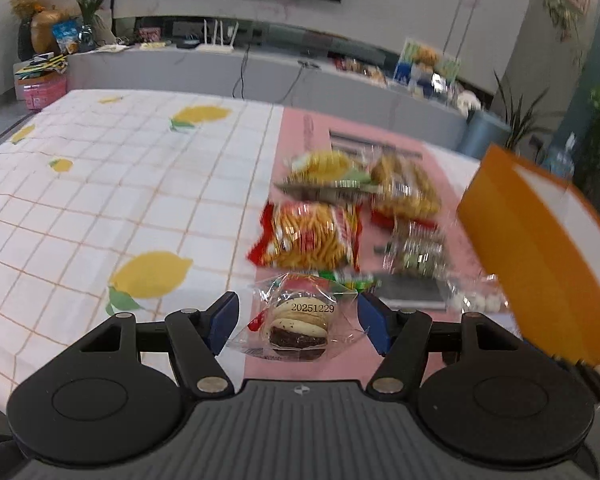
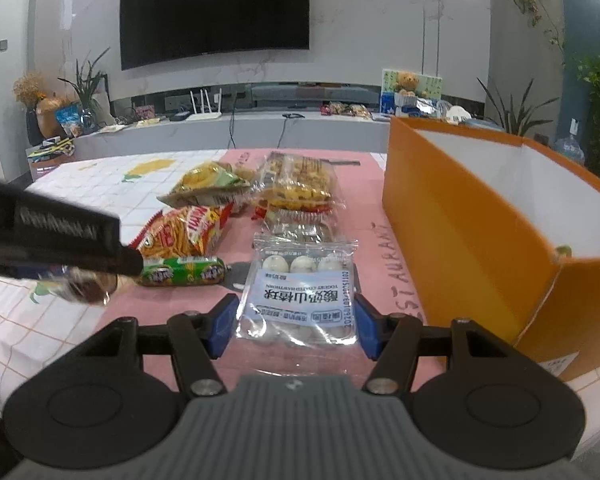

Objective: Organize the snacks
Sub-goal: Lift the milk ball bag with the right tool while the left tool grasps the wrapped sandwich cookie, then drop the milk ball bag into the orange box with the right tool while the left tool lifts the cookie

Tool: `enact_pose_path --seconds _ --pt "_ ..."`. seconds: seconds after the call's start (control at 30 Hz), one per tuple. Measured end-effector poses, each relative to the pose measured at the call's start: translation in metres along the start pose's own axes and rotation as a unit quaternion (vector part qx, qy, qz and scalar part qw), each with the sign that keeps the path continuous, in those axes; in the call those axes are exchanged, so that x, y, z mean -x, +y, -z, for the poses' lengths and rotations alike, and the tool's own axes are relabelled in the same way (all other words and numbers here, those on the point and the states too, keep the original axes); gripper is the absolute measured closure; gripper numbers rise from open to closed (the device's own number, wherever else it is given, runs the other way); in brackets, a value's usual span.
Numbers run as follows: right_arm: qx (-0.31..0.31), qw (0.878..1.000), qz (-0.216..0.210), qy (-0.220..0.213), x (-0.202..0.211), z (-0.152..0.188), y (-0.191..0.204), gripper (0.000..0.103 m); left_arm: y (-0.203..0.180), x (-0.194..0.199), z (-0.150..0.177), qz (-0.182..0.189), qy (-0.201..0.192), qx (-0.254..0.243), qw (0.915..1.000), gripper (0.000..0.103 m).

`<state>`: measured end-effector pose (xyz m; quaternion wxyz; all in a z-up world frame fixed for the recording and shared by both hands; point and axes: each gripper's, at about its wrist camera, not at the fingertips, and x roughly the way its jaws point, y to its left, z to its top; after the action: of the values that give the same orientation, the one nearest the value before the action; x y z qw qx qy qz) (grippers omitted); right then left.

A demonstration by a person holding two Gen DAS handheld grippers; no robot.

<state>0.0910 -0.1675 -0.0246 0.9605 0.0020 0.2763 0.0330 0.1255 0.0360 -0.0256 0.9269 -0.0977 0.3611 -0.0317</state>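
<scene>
A clear-wrapped sandwich cookie (image 1: 300, 334) with a printed date sits between the blue pads of my left gripper (image 1: 299, 320), which is shut on its wrapper just above the pink mat (image 1: 300, 128). My right gripper (image 2: 296, 324) is shut on a clear bag of white coated balls (image 2: 300, 292) with a white label, held over the mat. An orange box (image 2: 460, 220) with a white inside stands open on the right, close beside the right gripper; its wall (image 1: 540, 248) also fills the right of the left wrist view.
On the mat lie a red bag of snack sticks (image 2: 188, 232), a green sausage pack (image 2: 184, 272), a yellow-green chip bag (image 2: 208, 184) and clear biscuit packs (image 2: 296, 184). The left tool's black body (image 2: 60, 236) crosses the left side. A lemon-print tablecloth (image 1: 100, 200) covers the left.
</scene>
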Motion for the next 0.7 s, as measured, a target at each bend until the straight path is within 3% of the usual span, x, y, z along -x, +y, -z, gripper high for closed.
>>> enact_pose_path --seconds 0.23,0.4,0.53,0.7 --pt "-0.014 0.999 -0.024 -0.039 0.025 -0.019 -0.013 0.043 0.009 0.029 -0.022 0.011 -0.053 0.007 0.9985 0.027" --pt "0.007 0.995 -0.037 -0.089 0.061 -0.047 -0.038 0.043 0.009 0.039 -0.03 0.032 -0.06 0.024 0.9974 0.027" --pt "0.024 0.993 -0.015 -0.115 0.086 -0.068 -0.074 0.043 -0.005 0.042 -0.031 0.06 -0.06 0.025 0.9961 0.027" --pt "0.004 0.994 0.026 -0.105 0.093 -0.074 -0.128 0.043 -0.032 0.045 -0.025 0.096 -0.051 0.007 0.994 0.027"
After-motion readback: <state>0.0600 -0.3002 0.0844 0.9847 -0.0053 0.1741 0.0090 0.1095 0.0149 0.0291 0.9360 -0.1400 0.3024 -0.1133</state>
